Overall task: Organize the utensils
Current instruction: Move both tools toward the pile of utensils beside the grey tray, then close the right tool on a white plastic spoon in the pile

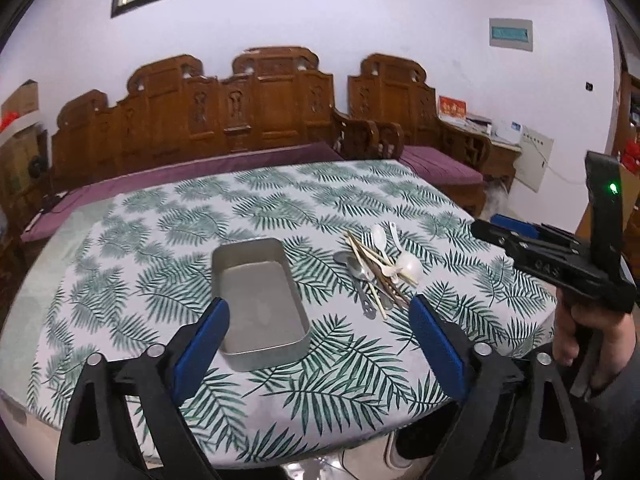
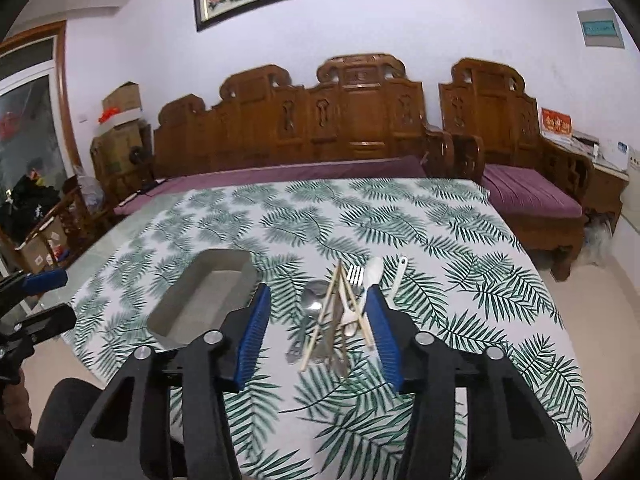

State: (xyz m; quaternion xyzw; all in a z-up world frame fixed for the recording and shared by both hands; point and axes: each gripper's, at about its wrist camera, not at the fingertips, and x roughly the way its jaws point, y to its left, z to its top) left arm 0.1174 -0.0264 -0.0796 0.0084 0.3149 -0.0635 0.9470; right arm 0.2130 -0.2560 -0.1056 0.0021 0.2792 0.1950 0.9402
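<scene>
In the right wrist view the utensil pile (image 2: 340,312) lies mid-frame on the table (image 2: 460,248), just beyond the half-open, empty right gripper (image 2: 318,312); left gripper (image 1: 320,316) wide, empty.

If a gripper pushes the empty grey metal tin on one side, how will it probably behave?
The rectangular grey metal tin looks thin-walled and empty, so probably light. It lies flat and low on the leaf-patterned tablecloth, so it would likely slide or turn, not tip.

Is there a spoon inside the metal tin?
No, the metal tin is empty; the utensil pile lies beside it.
</scene>
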